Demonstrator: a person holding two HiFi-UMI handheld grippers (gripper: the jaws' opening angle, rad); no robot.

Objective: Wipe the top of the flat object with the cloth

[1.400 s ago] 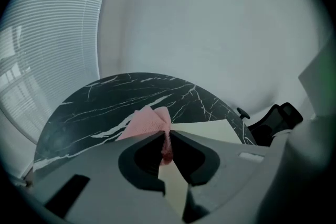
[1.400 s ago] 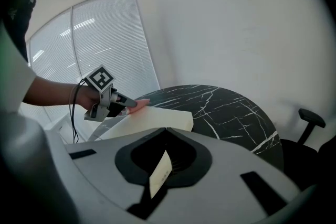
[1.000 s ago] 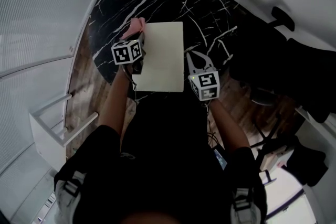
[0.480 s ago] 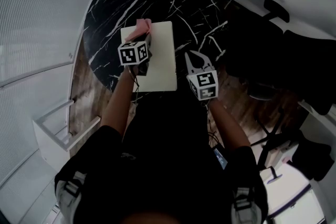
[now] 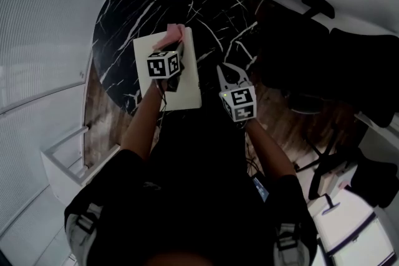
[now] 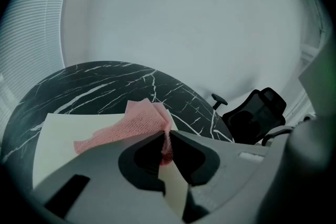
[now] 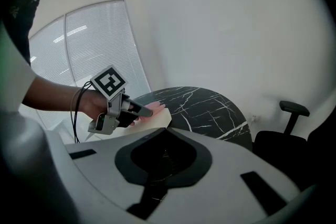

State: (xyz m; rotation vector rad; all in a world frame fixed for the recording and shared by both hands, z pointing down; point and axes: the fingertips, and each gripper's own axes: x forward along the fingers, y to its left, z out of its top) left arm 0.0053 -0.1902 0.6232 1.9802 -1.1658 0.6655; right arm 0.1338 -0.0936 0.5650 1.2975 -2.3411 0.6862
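The wiping step is in hand. The left tool (image 5: pixel 178 47) has its jaws clamped on a pink mesh cloth (image 6: pixel 131 122), and the pinched corner shows red between the tips in the left gripper view. The cloth lies spread on the cream flat rectangular board (image 5: pixel 144 54), near the board's far edge. The board rests on the round black marble-patterned surface (image 5: pixel 156 3) with white veins, at the side nearest the person.

The right tool (image 5: pixel 226 69) hovers off the board's right edge, just beside it. Its jaws are together on nothing, and it takes no part in the wipe.

Most of the board's top lies bare on the near side of the cloth. So I judge that the next move calls for dragging the cloth flat across that area, with enough downward pressure to keep the mesh in contact. The board looks loose on the surface and may slide.

No brand, label or readable writing shows; only the black-and-white square markers on the left cube (image 5: pixel 164 64) and right cube (image 5: pixel 240 103).
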